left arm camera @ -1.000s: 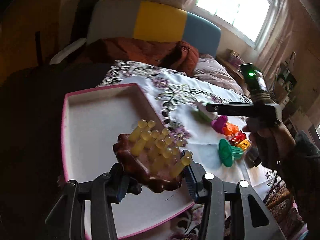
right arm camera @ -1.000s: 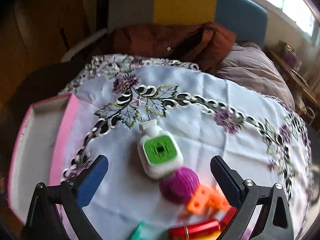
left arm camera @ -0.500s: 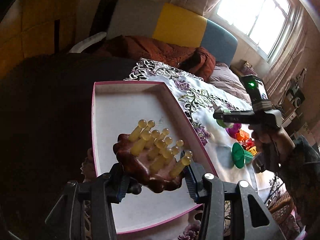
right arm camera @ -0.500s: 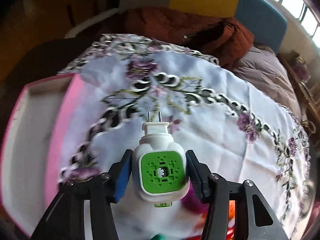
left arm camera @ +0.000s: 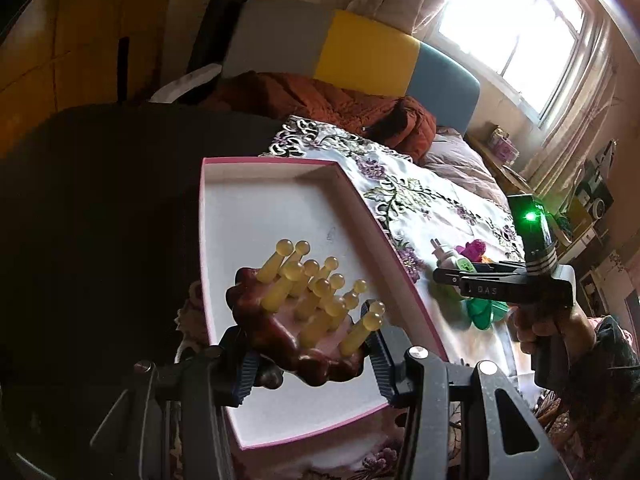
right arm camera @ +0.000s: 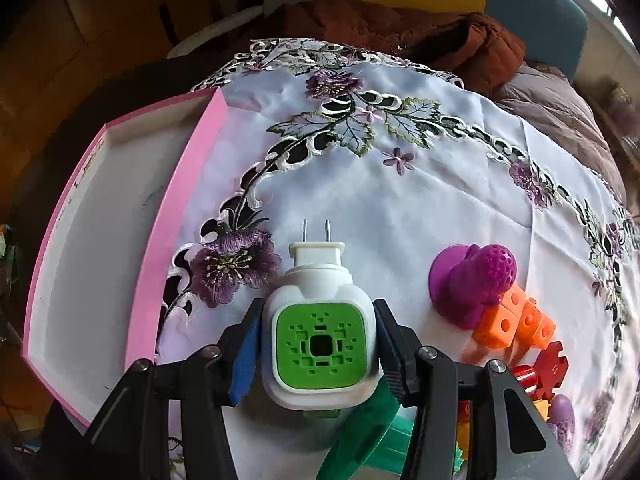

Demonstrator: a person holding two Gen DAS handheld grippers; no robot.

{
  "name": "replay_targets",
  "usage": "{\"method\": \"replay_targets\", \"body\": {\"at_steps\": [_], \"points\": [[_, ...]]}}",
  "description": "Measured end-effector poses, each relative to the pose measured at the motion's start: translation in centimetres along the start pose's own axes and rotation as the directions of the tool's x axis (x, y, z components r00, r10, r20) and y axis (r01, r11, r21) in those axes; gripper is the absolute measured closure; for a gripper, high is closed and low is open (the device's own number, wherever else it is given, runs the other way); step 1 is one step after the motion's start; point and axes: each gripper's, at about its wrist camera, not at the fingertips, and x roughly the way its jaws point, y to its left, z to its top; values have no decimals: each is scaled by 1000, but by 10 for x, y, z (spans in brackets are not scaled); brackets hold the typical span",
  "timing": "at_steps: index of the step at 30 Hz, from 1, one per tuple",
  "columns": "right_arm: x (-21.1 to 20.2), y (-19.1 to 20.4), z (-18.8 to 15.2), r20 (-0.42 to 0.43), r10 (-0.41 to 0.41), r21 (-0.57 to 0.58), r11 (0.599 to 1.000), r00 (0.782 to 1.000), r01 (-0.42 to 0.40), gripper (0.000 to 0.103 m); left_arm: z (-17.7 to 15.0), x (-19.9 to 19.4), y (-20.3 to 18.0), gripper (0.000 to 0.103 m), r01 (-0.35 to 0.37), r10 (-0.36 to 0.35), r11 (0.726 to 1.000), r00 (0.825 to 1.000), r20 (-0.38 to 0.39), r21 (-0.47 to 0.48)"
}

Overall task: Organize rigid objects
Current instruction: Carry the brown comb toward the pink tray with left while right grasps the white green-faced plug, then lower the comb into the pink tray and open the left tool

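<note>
White plug (right arm camera: 320, 344) with green face, prongs pointing away, near the pink tray (right arm camera: 176, 216); brown massager (left arm camera: 304, 320) with yellow pegs above the tray's near end.

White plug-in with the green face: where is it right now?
The white plug-in sits low centre in the right wrist view, clamped in the right gripper over the embroidered cloth, between the pink tray and purple toy.

1. The right gripper (right arm camera: 316, 344), gaping around the white and green plug-in device (right arm camera: 320, 336) a second ago, now clamps its sides
2. The device is lifted off the embroidered cloth (right arm camera: 420, 208), nearer the pink-rimmed tray (right arm camera: 176, 216)
</note>
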Motion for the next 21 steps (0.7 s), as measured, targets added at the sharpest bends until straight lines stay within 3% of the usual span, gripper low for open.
{"method": "replay_targets", "body": {"at_steps": [12,21], "points": [[8,-9,-8,26,72,-4,997,997,-72,50,17,22,18,55,-23,20,997,999,-47,-68],[8,-10,-9,40,85,-22,996,996,-84,50,64,64,31,55,-50,46,997,995,-84,-54]]}}
